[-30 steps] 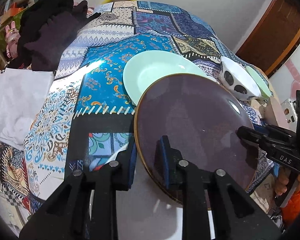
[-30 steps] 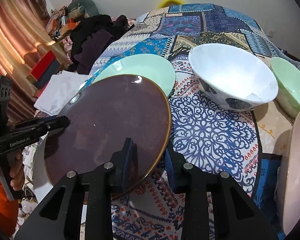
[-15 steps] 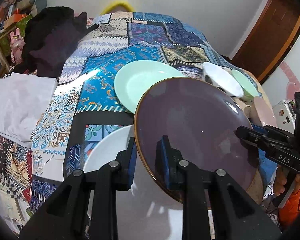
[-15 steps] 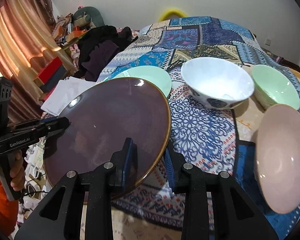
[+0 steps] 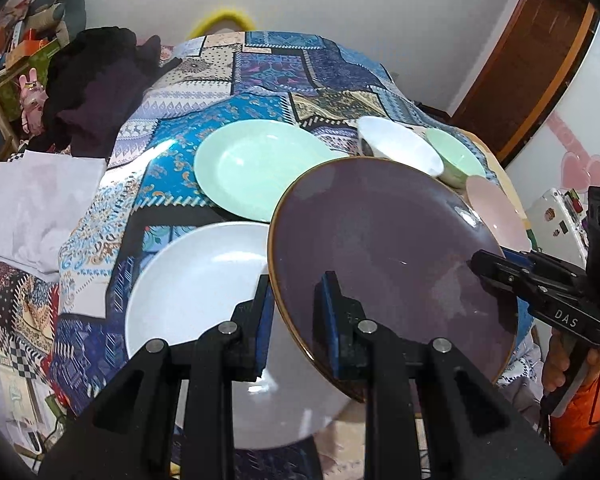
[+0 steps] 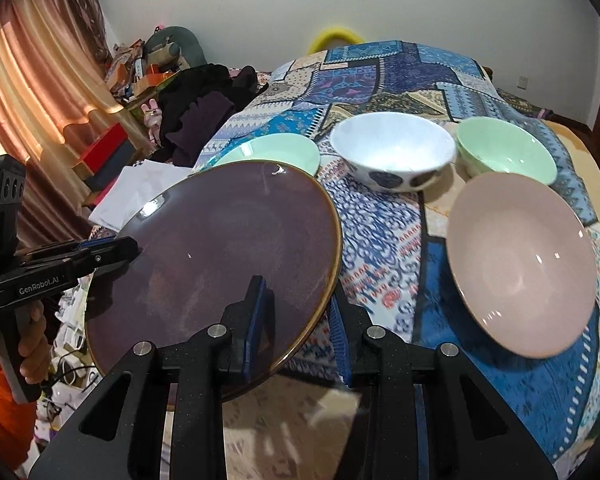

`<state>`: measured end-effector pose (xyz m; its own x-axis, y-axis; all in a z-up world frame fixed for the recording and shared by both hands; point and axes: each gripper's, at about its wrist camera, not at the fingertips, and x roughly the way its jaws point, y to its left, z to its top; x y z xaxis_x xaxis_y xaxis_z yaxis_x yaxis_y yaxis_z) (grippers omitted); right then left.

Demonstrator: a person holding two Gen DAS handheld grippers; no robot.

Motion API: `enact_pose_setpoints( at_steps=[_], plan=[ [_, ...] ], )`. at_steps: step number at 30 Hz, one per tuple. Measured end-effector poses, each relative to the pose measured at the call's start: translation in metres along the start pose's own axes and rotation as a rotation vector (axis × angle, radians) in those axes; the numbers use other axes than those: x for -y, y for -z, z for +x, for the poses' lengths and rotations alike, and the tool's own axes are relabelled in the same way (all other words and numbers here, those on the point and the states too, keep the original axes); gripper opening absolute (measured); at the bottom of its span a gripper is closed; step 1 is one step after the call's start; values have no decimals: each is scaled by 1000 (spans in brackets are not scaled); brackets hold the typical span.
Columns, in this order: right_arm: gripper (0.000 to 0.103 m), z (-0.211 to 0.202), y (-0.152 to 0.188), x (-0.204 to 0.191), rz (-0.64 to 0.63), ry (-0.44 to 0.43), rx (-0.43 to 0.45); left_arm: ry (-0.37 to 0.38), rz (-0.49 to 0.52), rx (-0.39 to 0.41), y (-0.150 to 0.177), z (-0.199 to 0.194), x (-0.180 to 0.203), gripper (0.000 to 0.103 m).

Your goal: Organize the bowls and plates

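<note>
both grippers are clamped on the purple plate [image 5: 384, 256], left gripper [image 5: 296, 316] on its near-left rim, right gripper [image 6: 296, 320] on the opposite rim. compared to a second ago it's been lifted higher, and now the white plate [image 5: 196, 280] underneath shows up fully. the plate's in the air, tilted, over the bed edge. my guess: it goes onto the white plate or the green plate [image 5: 252, 168] next. bowls [image 6: 392, 156] untouched.
</note>
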<state>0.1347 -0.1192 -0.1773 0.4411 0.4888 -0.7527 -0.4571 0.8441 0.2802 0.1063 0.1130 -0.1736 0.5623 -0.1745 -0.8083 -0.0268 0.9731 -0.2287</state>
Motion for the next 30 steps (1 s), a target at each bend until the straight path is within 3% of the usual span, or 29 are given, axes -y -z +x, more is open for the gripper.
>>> enact_pose_setpoints(
  at_steps=[17,30],
  plan=[
    [27,-7,37,44,86,29,-38,13,46,-87,24,26,52,22],
    [27,5,45,70,154,50,-68,19,84,-150,20,65,72,22]
  ],
)
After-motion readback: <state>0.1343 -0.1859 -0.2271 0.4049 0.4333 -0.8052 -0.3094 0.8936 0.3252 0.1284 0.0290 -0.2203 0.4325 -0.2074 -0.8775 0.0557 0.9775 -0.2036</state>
